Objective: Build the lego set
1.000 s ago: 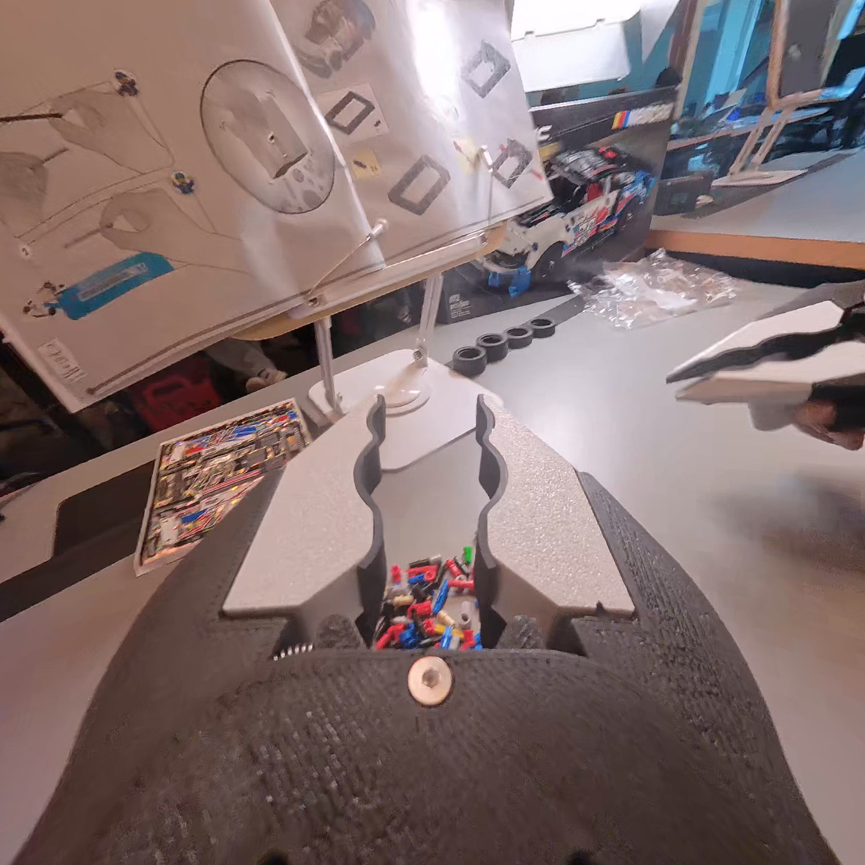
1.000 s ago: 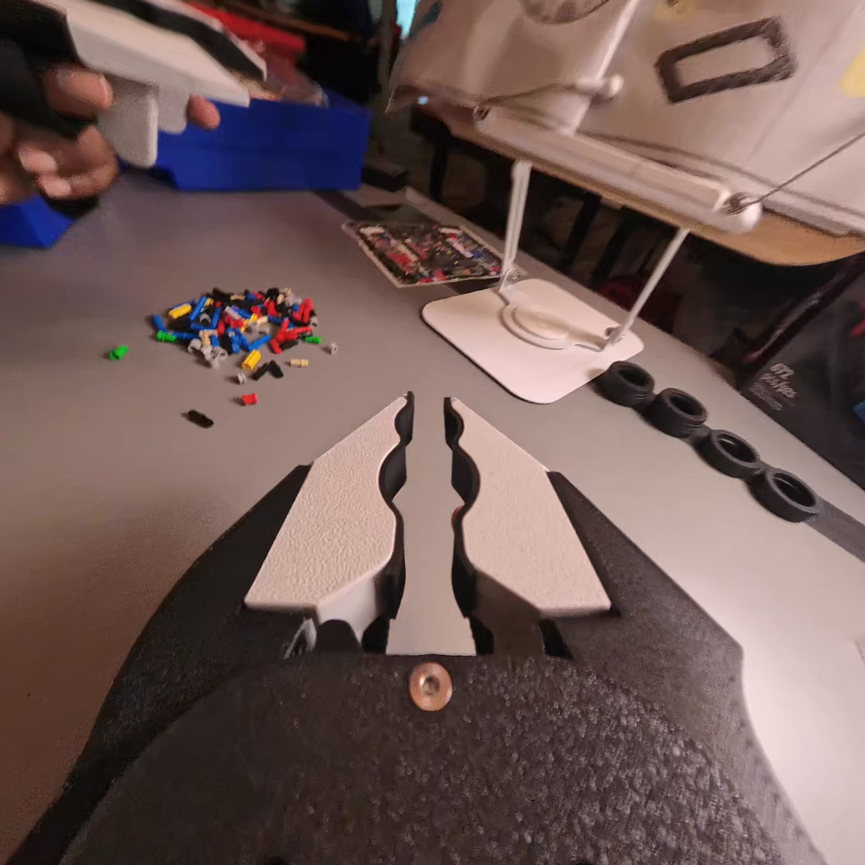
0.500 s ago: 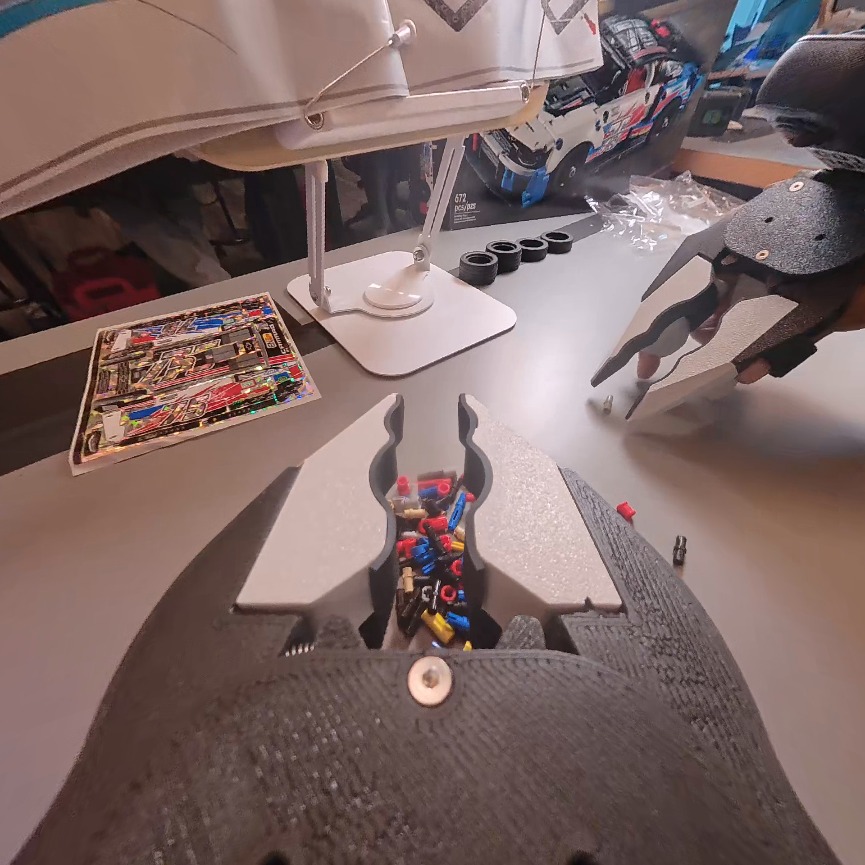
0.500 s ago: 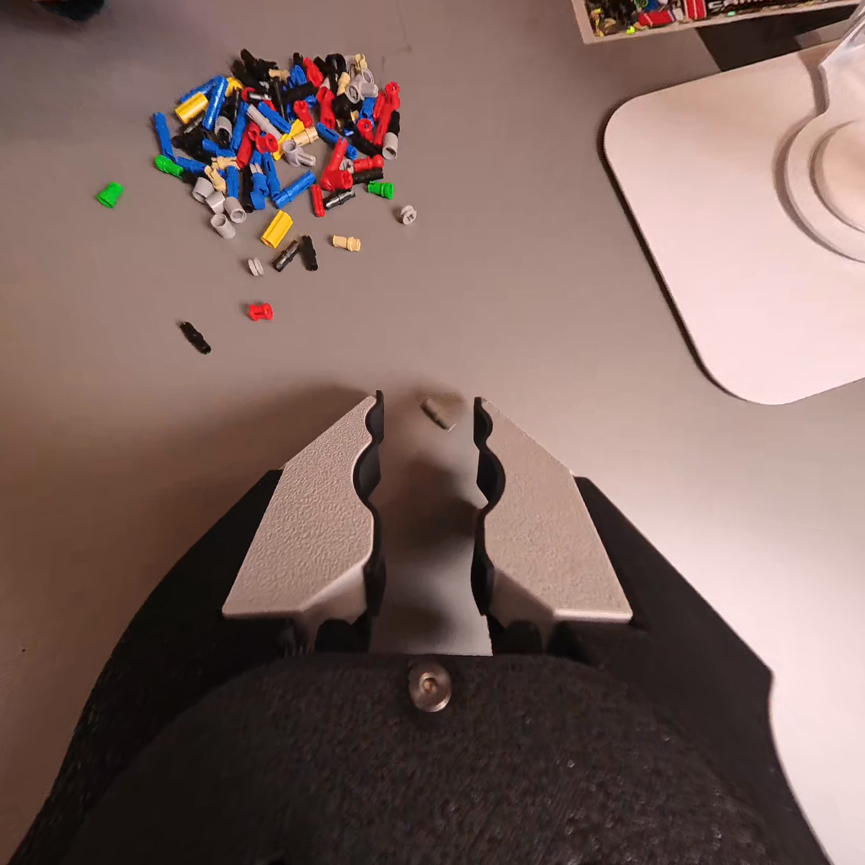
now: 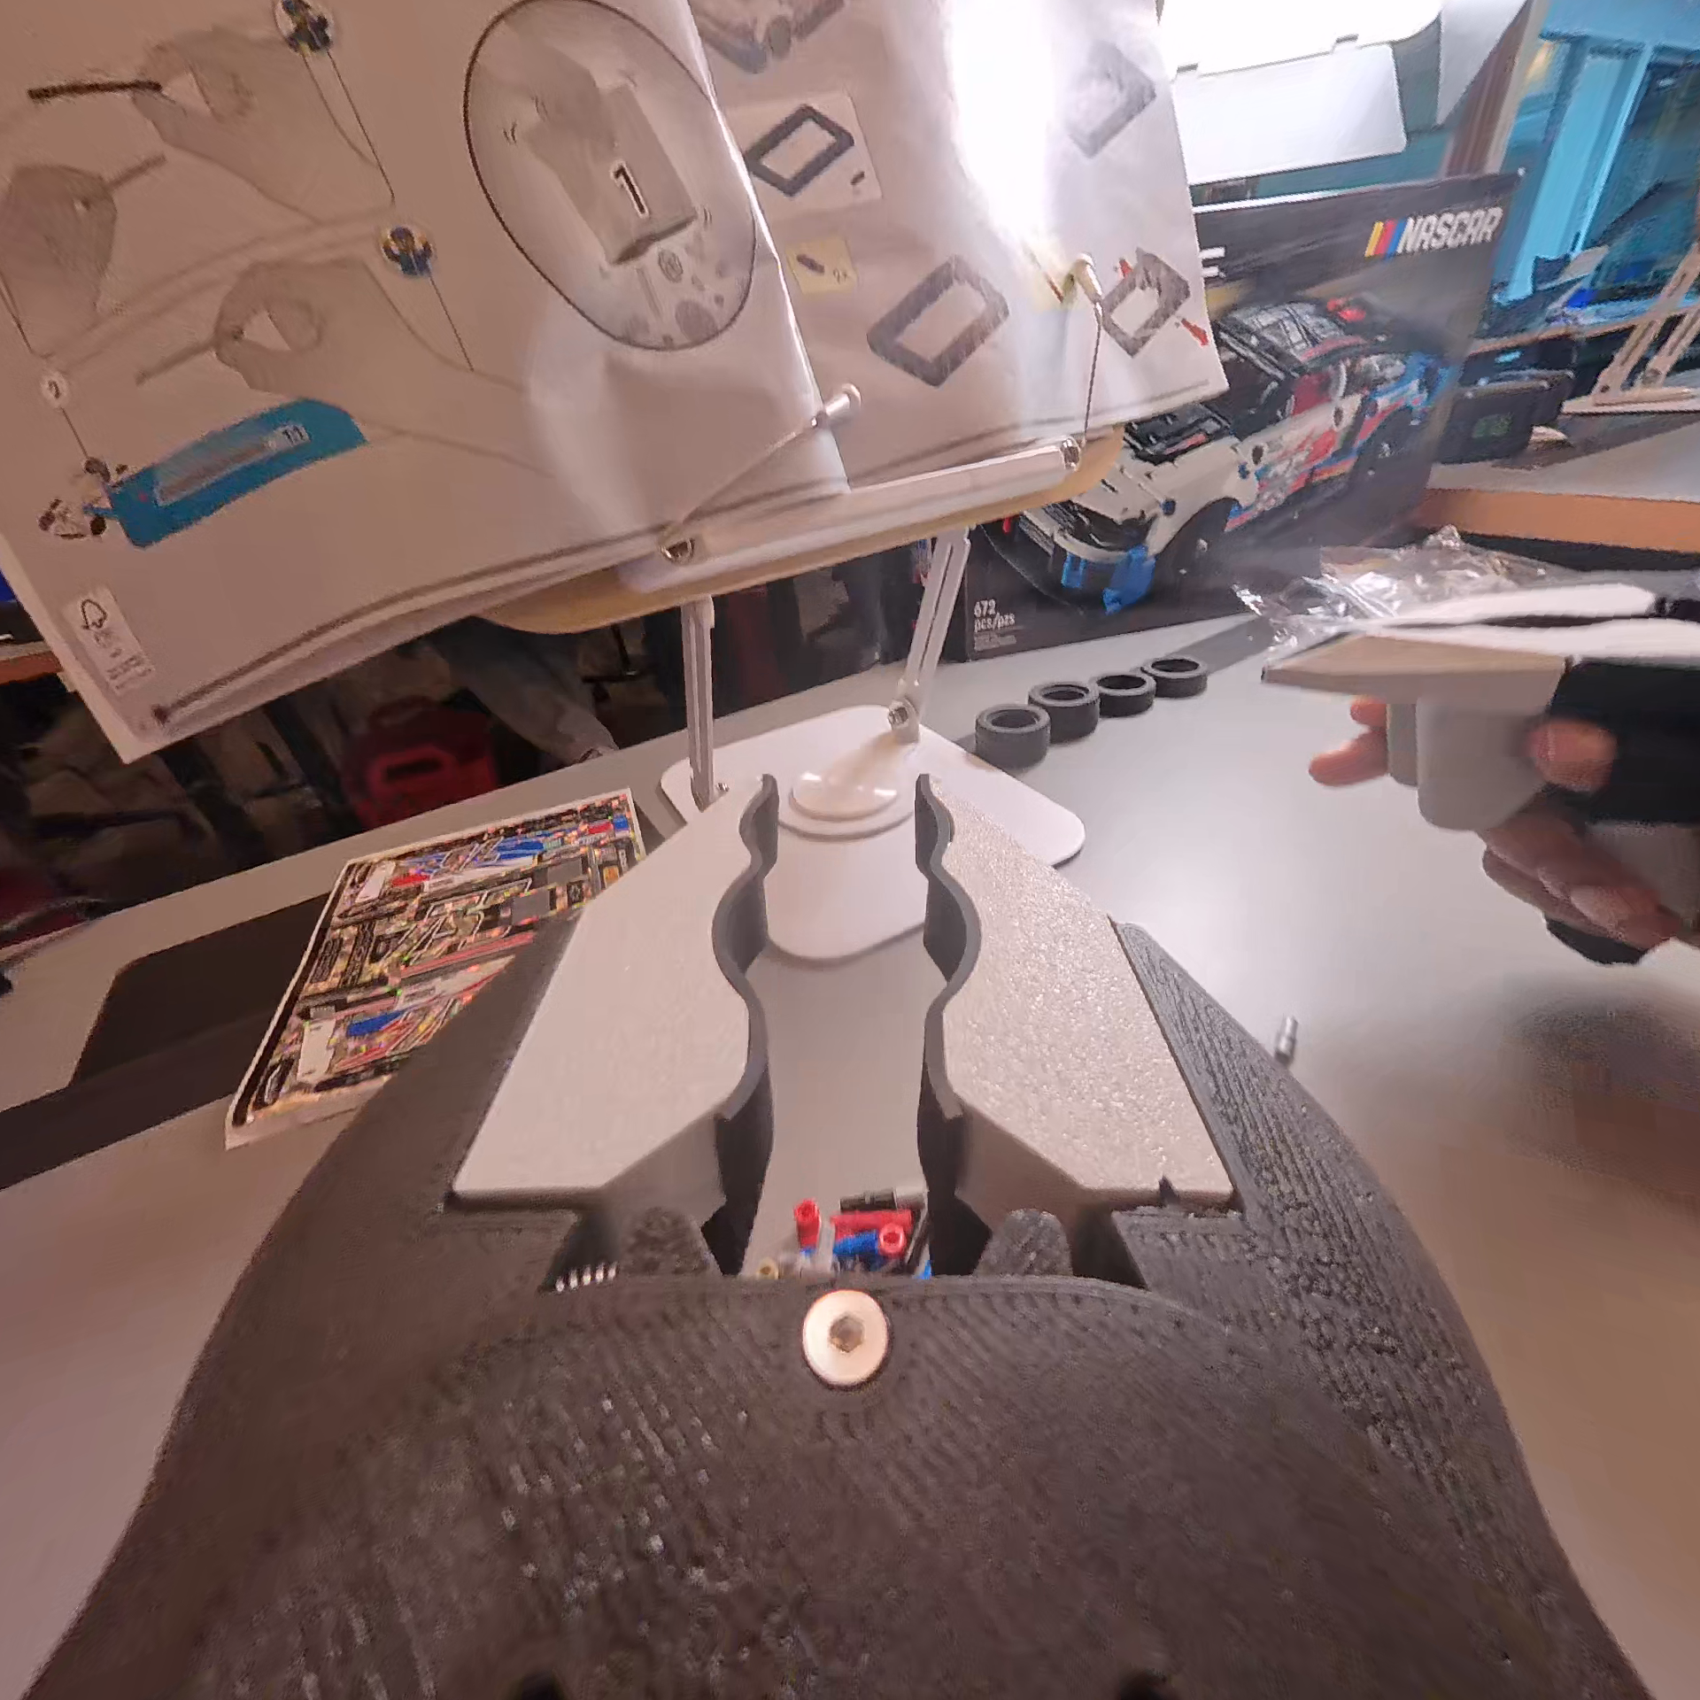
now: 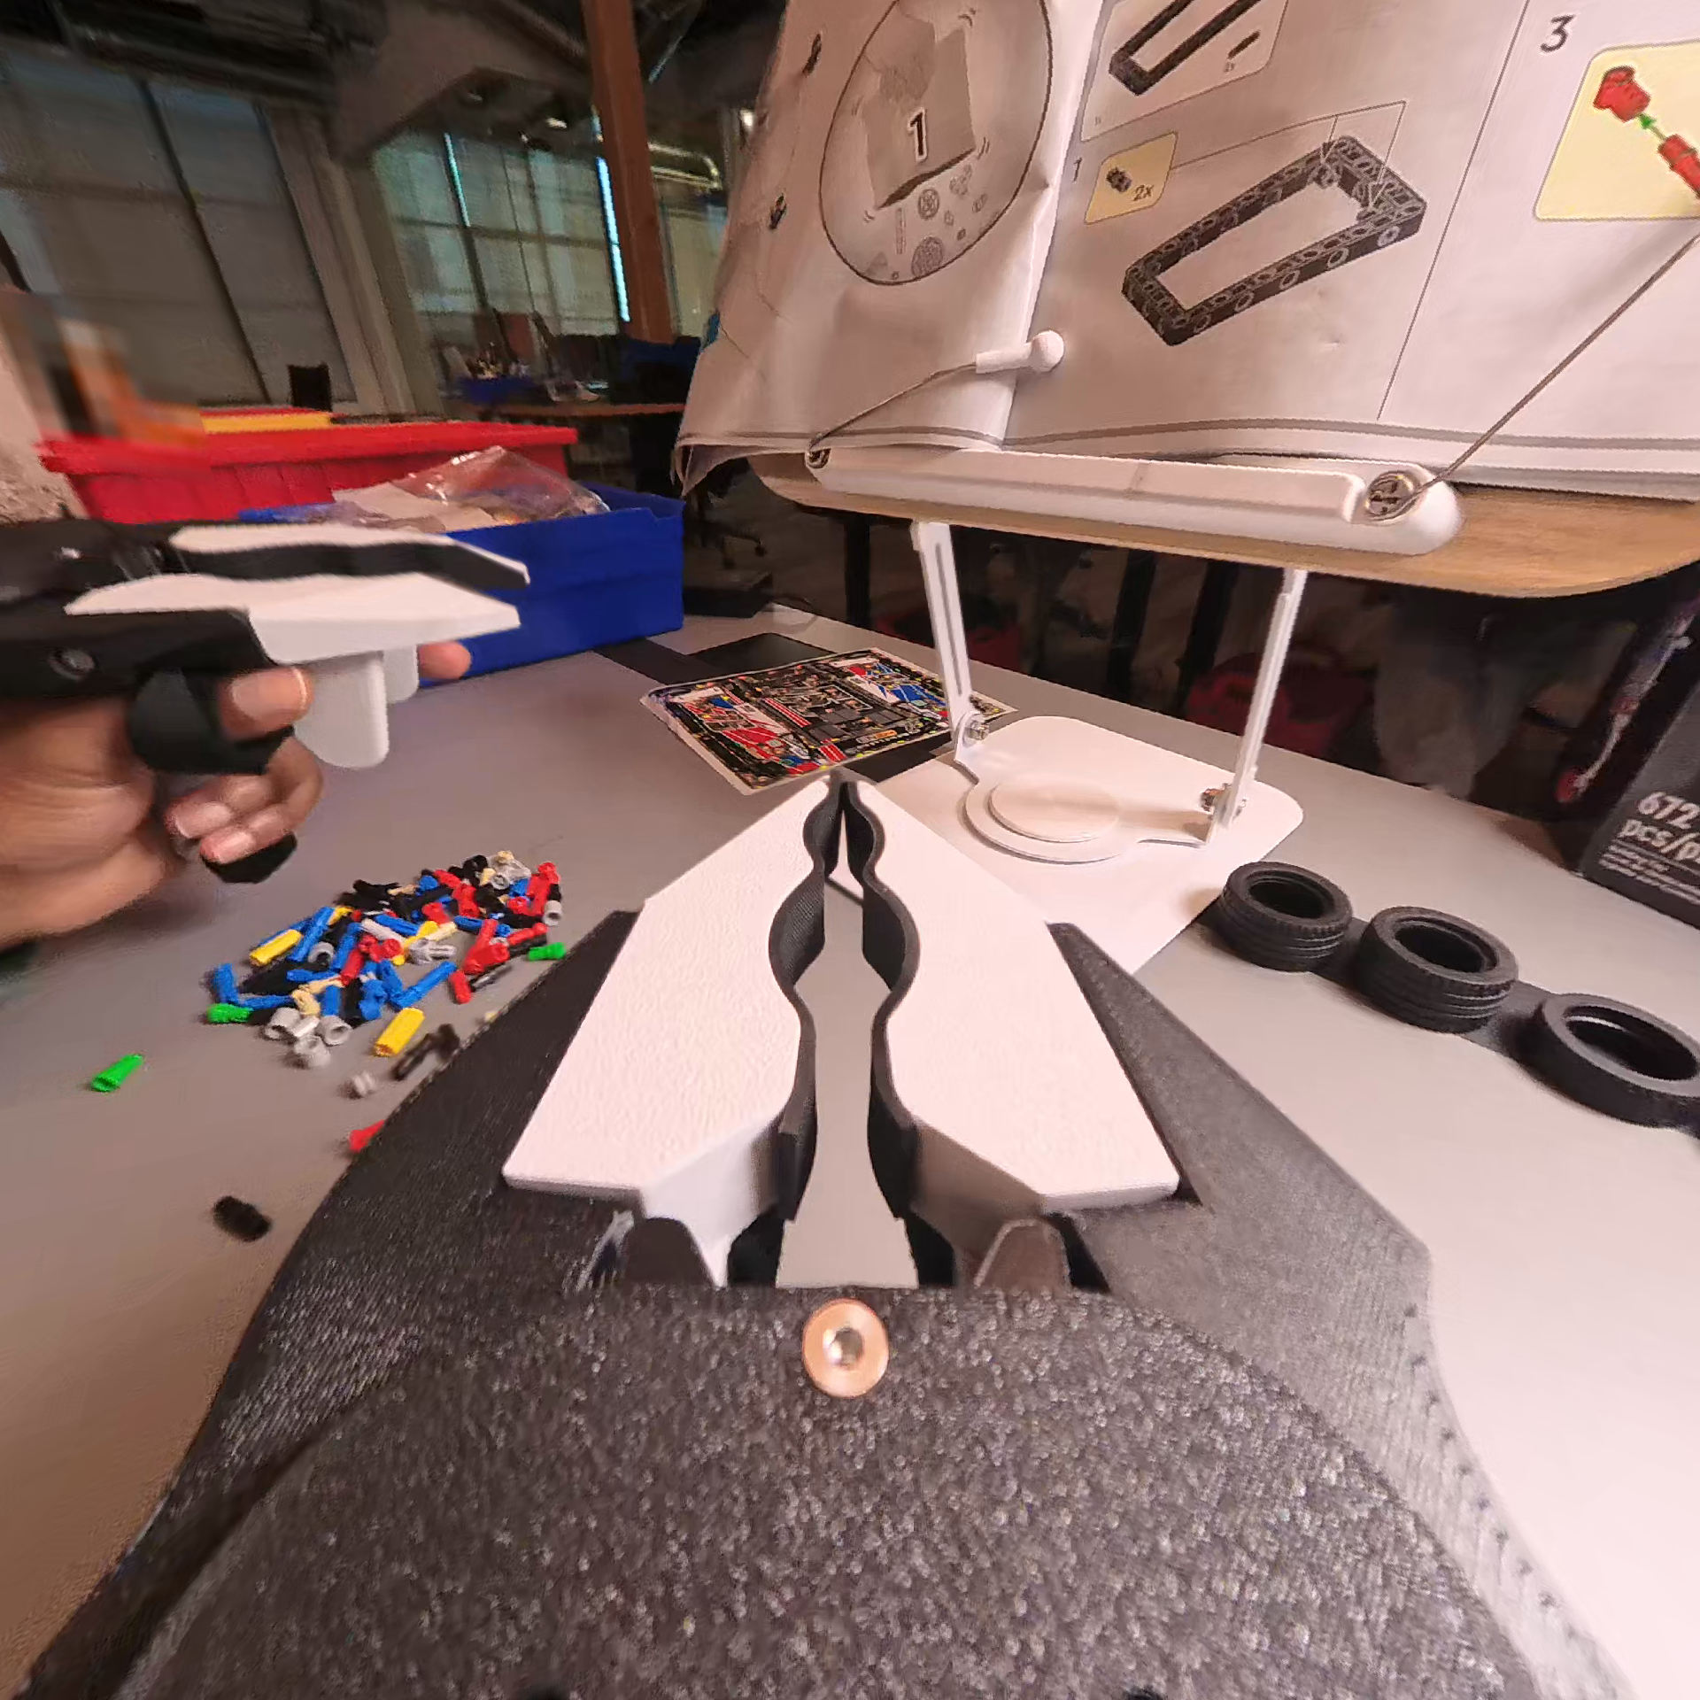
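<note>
The left tool (image 5: 839, 800) is held above the grey tabletop (image 5: 1242, 920) with its two fingers well apart and nothing between them; through the gap near its base a few red and blue pieces of the heap of small lego pins (image 6: 386, 947) show on the tabletop below. In the right wrist view that heap lies left of the right tool (image 6: 844, 796), a loose scatter of blue, red, black, yellow, grey and green connectors, with a green pin (image 6: 117, 1073) and a black pin (image 6: 241, 1219) lying apart on its near side. The right tool's fingers are drawn together so that the tips touch or nearly touch; whether a small piece sits between them cannot be told. One small grey pin (image 5: 1286, 1028) lies alone on the tabletop to the right of the left tool. Beyond both tools a white book stand (image 6: 1131, 828) holds the open instruction booklet (image 6: 1242, 230) tilted over the tabletop. A glittery sticker sheet (image 6: 800, 713) lies flat just left of the stand's base, and a row of black rubber tyres (image 6: 1435, 966) sits to its right. The lego set box (image 5: 1288, 414), printed with a race car, stands behind the tyres, with a crumpled clear plastic bag (image 5: 1398, 580) beside it. Red and blue storage bins (image 6: 570, 561) stand at the far left edge.
</note>
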